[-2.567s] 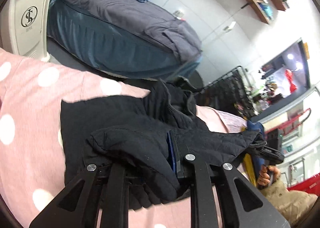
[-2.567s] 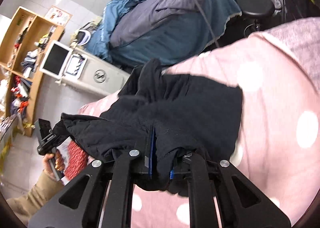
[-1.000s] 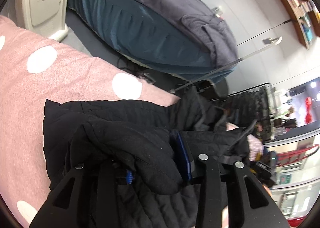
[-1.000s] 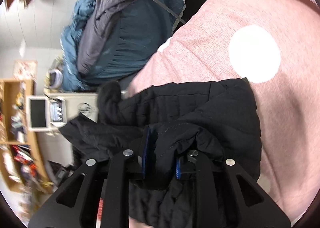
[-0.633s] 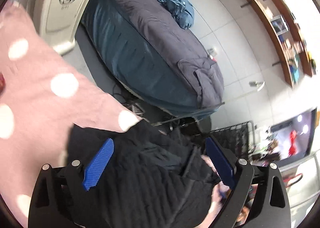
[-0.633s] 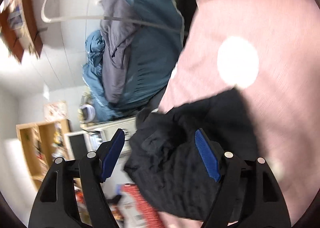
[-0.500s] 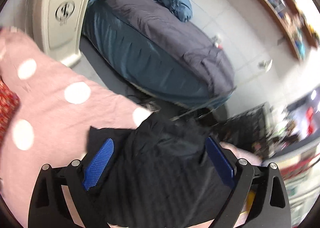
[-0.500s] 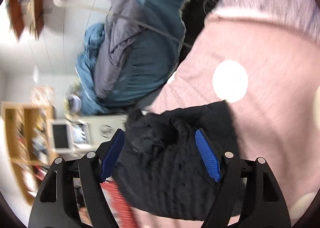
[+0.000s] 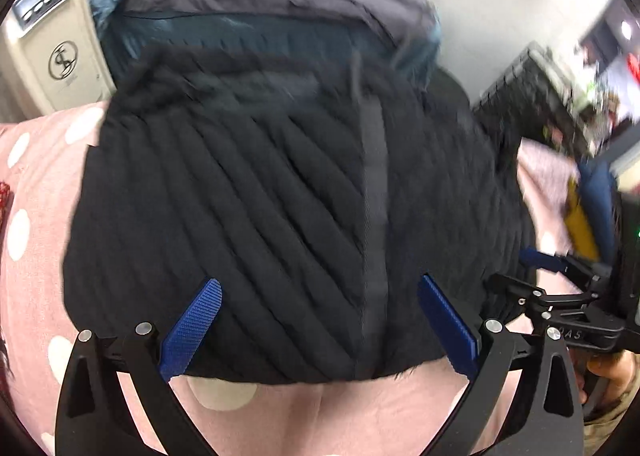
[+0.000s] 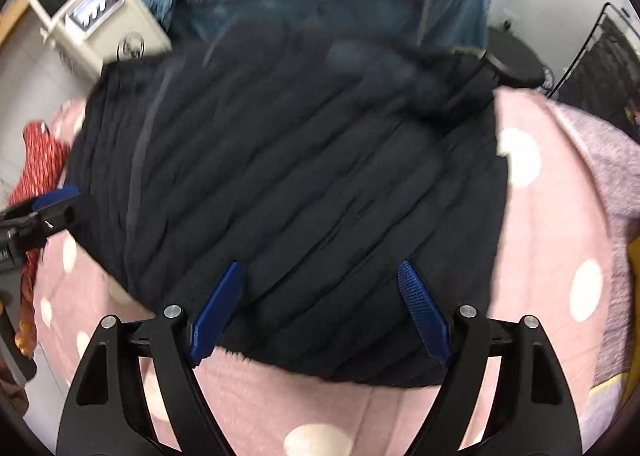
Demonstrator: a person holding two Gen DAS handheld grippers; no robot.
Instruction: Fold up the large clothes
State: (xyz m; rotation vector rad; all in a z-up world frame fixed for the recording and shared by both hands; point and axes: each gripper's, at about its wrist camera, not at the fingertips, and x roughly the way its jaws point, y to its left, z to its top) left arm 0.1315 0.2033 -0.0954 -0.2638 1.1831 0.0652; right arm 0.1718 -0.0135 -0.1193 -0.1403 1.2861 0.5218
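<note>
Black quilted jacket (image 9: pixel 280 216) spread flat on pink dotted cover (image 9: pixel 36 184). Left hand-held gripper (image 9: pixel 320 320) and right hand-held gripper (image 10: pixel 320 304) above its near edge, both just opened wide, pinching nothing.

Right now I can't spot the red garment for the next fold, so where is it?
In the right wrist view the red garment lies at the far left, on the pink dotted cover beside the black quilted jacket.

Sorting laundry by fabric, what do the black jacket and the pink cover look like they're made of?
Jacket: quilted, padded, matte fabric, probably synthetic, judging by its stitched diagonal ribs. Cover: soft woven or knit cloth, pink with white dots, slightly heathered; fibre unclear.
</note>
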